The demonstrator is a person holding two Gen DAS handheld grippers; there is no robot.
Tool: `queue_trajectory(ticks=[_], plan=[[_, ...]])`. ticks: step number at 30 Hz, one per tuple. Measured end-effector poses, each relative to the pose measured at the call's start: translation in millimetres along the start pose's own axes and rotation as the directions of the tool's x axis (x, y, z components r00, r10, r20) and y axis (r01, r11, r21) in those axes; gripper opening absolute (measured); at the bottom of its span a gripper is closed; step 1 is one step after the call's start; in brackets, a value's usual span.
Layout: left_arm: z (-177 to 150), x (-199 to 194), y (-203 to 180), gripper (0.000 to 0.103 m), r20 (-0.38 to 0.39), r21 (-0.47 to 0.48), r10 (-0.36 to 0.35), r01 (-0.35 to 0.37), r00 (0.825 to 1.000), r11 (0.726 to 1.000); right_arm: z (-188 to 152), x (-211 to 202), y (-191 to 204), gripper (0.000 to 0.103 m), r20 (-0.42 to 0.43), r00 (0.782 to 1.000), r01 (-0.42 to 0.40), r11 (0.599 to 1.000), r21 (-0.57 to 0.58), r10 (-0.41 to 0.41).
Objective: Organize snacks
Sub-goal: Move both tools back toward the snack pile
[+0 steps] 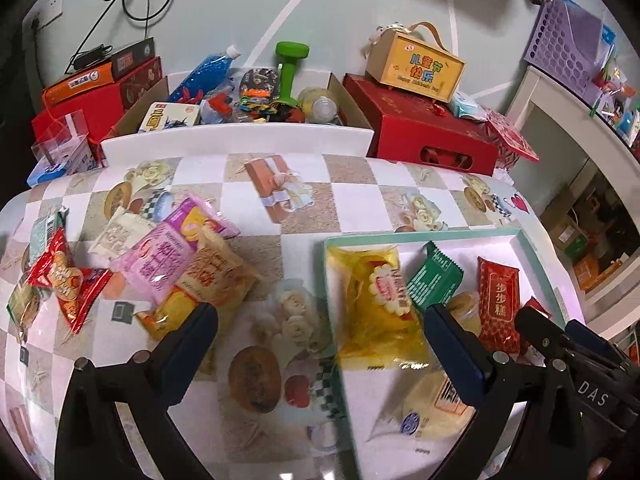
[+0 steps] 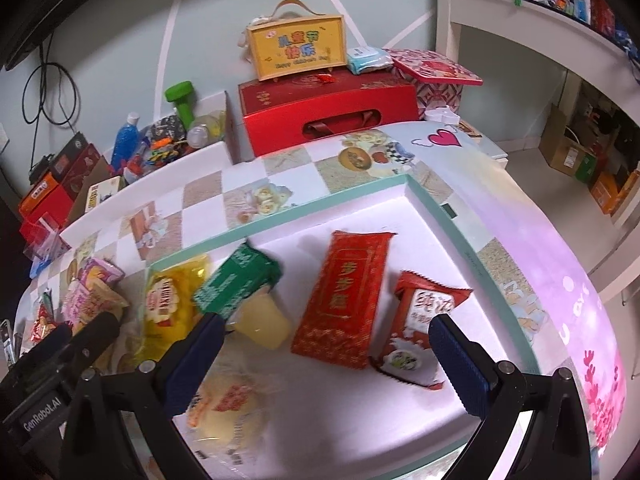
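Teal-rimmed tray (image 1: 420, 235) serves as landmark throughout.

Left wrist view: left gripper (image 1: 320, 312) spread wide, nothing between its fingers; it hangs over the tray's left wall, one finger above the loose pile, the other above the tray floor. Loose snacks lie outside the tray to its left: pink packet (image 1: 168, 256), tan packet (image 1: 216, 268) overlapping it, red packet (image 1: 66, 280) farthest from the tray. Inside the tray: yellow bag (image 1: 372, 300) against the left wall, green packet (image 1: 434, 280) beside it, long red bar (image 1: 498, 300) further right. Judgement: next pick is probably the tan packet, nearest the tray; best to set the fingers across its short width, clear of the pink one beneath, and close only when both pads flank it. Tan packet's long axis runs diagonally, its upper end pointing away from the tray.

Right wrist view: right gripper (image 2: 324, 328) also fully apart, empty, hovering inside the tray. Long red bar (image 2: 344, 300) lies flat between the fingers' line of sight; long axis near upright in frame, slightly tilted, top end toward the tray's far wall. Red-and-white packet (image 2: 416, 332) sits just right of it, parallel. Green packet (image 2: 236, 284) leans over a pale jelly cup (image 2: 262, 322). Round pastry (image 2: 224, 404) lies at the tray's near side. Judgement: a new item fits best in the bare floor toward the far right corner.
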State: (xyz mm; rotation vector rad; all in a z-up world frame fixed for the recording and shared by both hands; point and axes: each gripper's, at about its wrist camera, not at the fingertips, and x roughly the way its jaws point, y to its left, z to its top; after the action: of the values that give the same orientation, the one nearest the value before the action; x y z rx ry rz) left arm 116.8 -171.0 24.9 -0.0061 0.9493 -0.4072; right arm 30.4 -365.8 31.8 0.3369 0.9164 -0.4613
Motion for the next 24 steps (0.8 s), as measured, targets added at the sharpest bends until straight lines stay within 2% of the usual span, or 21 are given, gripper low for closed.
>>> queue_trajectory(ticks=[5, 9, 13, 24], plan=[[-3, -7, 20, 0.102, -0.016, -0.016, 0.005, -0.005, 1.000, 1.000, -3, -5, 22, 0.103, 0.002, 1.000, -0.020, 0.999, -0.031, 0.020], [-8, -16, 37, 0.102, 0.007, 0.002, 0.074, -0.074, 0.997, 0.997, -6, -8, 40, 0.103, 0.005, 0.999, -0.035, 0.998, -0.049, 0.035], [-12, -24, 62, 0.102, 0.020, -0.021, 0.117, -0.117, 0.993, 0.993, -10, -9, 63, 0.103, 0.004, 0.999, -0.052, 0.996, -0.079, 0.052], [-19, -40, 146, 0.102, 0.019, -0.190, 0.153, -0.147, 0.988, 0.971, -19, -5, 116, 0.103, -0.008, 0.996, -0.094, 0.984, -0.152, 0.094]])
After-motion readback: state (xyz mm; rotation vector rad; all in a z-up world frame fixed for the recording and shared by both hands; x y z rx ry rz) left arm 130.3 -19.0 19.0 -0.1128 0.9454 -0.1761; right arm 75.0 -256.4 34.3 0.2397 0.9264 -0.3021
